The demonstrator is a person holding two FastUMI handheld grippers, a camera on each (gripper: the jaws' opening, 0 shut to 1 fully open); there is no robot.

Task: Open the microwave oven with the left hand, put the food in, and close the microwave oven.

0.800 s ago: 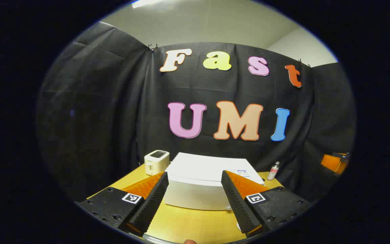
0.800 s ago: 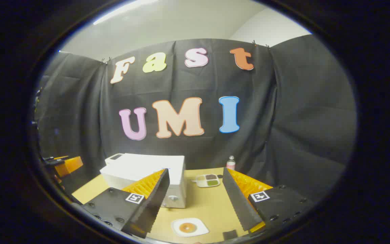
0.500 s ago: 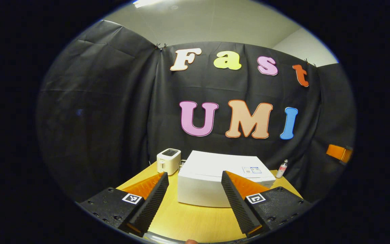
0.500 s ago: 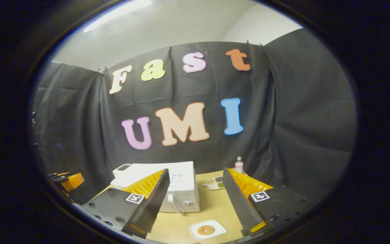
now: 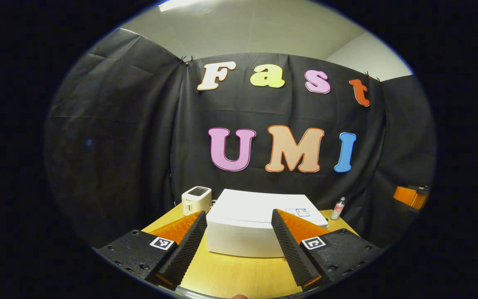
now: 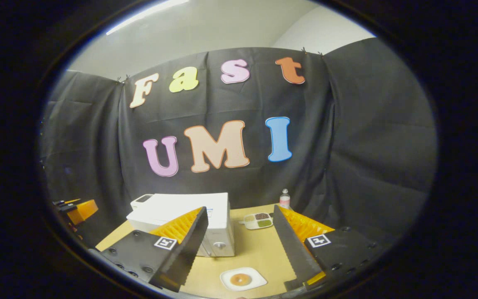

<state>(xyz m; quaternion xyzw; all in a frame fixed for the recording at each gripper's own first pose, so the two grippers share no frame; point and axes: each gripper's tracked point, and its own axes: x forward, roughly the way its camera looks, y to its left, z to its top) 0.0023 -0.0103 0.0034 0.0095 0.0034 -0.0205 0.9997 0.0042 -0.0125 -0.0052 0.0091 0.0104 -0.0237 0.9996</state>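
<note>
Facing the shut microwave (image 5: 243, 232), both grippers (image 5: 239, 249) (image 6: 241, 249) wide, empty.
Toaster (image 5: 196, 199) left of it; bottle (image 5: 338, 208), tray (image 6: 257, 220), plate (image 6: 243, 279), perhaps a doughnut, right.

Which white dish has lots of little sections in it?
The far tray by the bottle; it holds separate little sections. The near plate carries just one round brown piece.

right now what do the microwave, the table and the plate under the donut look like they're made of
Microwave: white casing with a smooth, soft sheen, probably painted metal or plastic; cannot tell which.
Table: yellowish top with faint grain lines, likely wood or wood-look laminate.
Plate: white, smooth, rounded-square, perhaps ceramic or plastic.
</note>
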